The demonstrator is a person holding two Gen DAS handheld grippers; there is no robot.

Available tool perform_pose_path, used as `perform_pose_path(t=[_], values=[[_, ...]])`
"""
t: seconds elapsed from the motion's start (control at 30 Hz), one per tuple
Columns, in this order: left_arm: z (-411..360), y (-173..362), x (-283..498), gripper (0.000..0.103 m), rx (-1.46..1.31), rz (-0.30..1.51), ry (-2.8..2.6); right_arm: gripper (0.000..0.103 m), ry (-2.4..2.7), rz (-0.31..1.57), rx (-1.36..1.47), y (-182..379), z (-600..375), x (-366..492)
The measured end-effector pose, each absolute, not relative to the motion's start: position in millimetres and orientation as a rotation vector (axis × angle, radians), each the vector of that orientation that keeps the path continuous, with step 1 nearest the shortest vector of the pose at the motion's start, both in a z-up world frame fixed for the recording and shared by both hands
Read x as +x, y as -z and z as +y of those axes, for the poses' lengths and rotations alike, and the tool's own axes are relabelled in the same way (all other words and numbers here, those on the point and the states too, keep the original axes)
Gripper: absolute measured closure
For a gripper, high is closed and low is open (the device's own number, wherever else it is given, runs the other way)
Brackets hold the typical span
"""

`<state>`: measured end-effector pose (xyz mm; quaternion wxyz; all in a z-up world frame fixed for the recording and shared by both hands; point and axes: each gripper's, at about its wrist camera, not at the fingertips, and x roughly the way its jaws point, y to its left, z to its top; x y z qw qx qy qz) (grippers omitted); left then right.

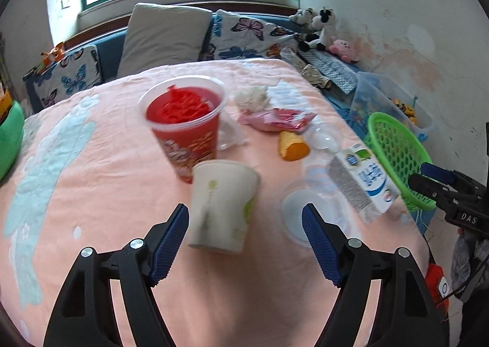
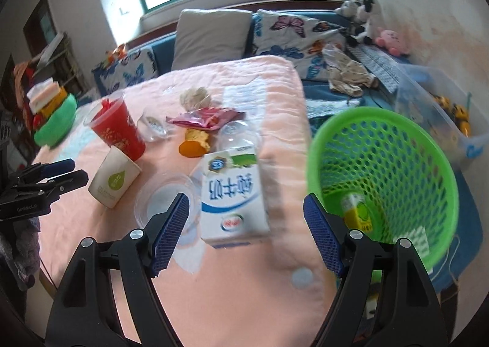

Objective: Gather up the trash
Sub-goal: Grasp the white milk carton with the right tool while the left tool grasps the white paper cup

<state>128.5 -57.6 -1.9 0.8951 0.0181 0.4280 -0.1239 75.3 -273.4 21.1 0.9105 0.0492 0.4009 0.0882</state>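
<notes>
the left tongs (image 1: 245,235) are spread wide and released, their blue ribbed pads either side of a white paper cup with a pale green leaf print (image 1: 221,205) that lies tipped on the peach-pink blanket (image 1: 91,194) covering the bed; no pad touches it. the right tongs (image 2: 243,230) are likewise released and hold nothing, with a white and blue milk carton printed with a green band (image 2: 230,194) lying flat on the blanket between and ahead of the pads. just left of the carton sits a clear round plastic lid (image 2: 165,197). beyond the paper cup stands a red printed plastic cup with a clear rim (image 1: 186,127), upright, with something red inside that is blurred. further back lie a crumpled pink and red foil wrapper (image 2: 206,119), a small yellow-orange wrapped piece (image 2: 195,142), an off-white crumpled tissue wad (image 2: 194,96) and a clear plastic cup (image 2: 238,133) on its side. off the right edge of the bed a bright green round mesh plastic basket (image 2: 428,163) is tilted towards the camera, and a small yellow and green drink box (image 2: 359,214) already lies in its bottom.
</notes>
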Motion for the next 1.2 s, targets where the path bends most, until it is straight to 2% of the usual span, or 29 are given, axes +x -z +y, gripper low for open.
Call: perform_pose_path(t=[0.23,0.97,1.1,1.2], values=[[-39,16,139,0.024,0.025,0.923,0.23,0.025,-0.209,0.891,0.034,-6,-250,109],[-57,50,187,0.024,0.069,1.007,0.242,0.024,-0.2,1.01,-0.031,28,-237,161],[-60,56,192,0.031,0.07,1.025,0.244,0.025,-0.198,1.02,-0.03,31,-237,164],[-60,60,195,0.036,0.054,1.04,0.253,0.031,-0.199,1.027,-0.029,32,-237,165]])
